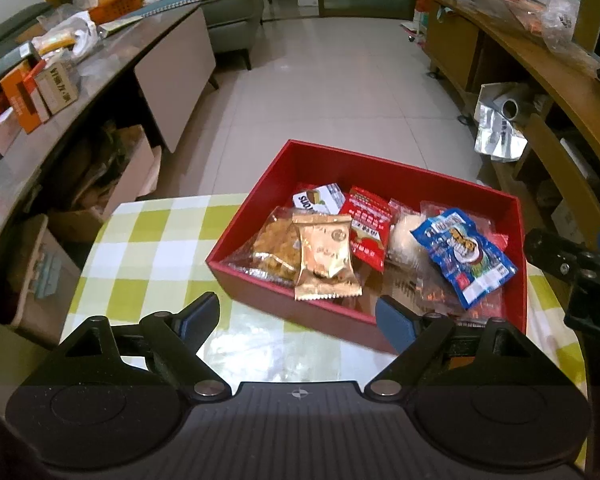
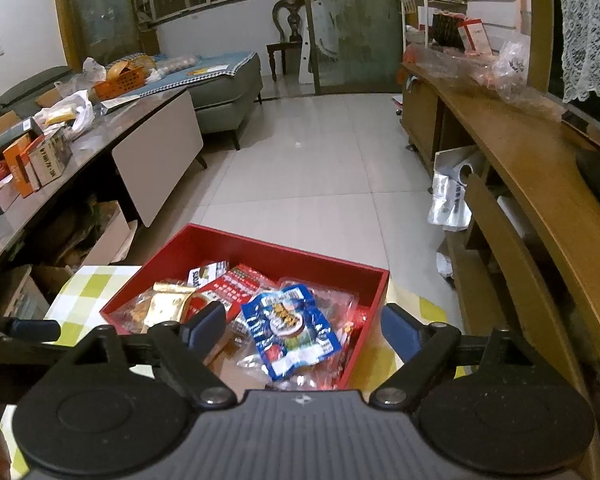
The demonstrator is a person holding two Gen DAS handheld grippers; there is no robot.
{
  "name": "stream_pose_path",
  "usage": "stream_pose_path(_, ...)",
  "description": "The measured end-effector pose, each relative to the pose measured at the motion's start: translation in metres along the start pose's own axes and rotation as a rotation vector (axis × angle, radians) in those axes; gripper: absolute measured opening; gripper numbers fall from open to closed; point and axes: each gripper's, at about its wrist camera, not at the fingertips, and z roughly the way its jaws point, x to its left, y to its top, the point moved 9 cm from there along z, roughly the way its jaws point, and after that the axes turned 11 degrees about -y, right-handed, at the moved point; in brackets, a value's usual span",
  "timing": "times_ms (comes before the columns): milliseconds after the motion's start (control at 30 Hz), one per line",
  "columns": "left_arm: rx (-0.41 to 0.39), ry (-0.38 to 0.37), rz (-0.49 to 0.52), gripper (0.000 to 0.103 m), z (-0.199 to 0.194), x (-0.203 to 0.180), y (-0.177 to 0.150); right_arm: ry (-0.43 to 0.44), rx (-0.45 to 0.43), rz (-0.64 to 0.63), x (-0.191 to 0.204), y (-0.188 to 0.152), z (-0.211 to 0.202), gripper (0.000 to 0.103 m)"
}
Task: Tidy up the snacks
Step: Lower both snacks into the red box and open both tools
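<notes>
A red box [image 1: 380, 164] [image 2: 260, 246] stands on a green-and-white checked tablecloth [image 1: 148, 240] and holds several snack packets. Among them are a gold packet [image 1: 324, 256] [image 2: 168, 306], a clear bag of brown snacks [image 1: 274, 244], a red packet [image 1: 368, 226] [image 2: 230, 286], a white round snack [image 1: 406, 236] and a blue packet [image 1: 462, 256] [image 2: 290, 330]. My left gripper [image 1: 298, 318] is open above the box's near wall, holding nothing. My right gripper [image 2: 302, 328] is open over the box's right part, above the blue packet and apart from it. The right gripper [image 1: 572, 264] also shows at the left view's right edge.
A long dark sideboard [image 2: 60, 168] cluttered with boxes and bags runs along the left. A wooden shelf unit [image 2: 520, 152] runs along the right, with foil bags [image 2: 452, 196] on the floor beside it. Pale tiled floor [image 2: 320, 152] lies beyond the table, with a grey sofa [image 2: 224, 92] behind.
</notes>
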Motion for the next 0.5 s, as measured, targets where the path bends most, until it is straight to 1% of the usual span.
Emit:
stream_pose_path(333,-0.017,-0.009,0.000,0.097,-0.020,0.002,-0.018,-0.024,0.013,-0.014,-0.003,-0.024,-0.023,0.093)
stream_pose_path(400,-0.019,-0.010,-0.003,0.100,-0.023,0.002,-0.022,-0.025,0.018,-0.013,-0.005,-0.029,-0.027,0.093)
stream_pose_path(500,-0.019,-0.013,-0.009,0.101,-0.028,0.003,-0.029,-0.024,0.031,-0.011,-0.005,-0.039,-0.032,0.093)
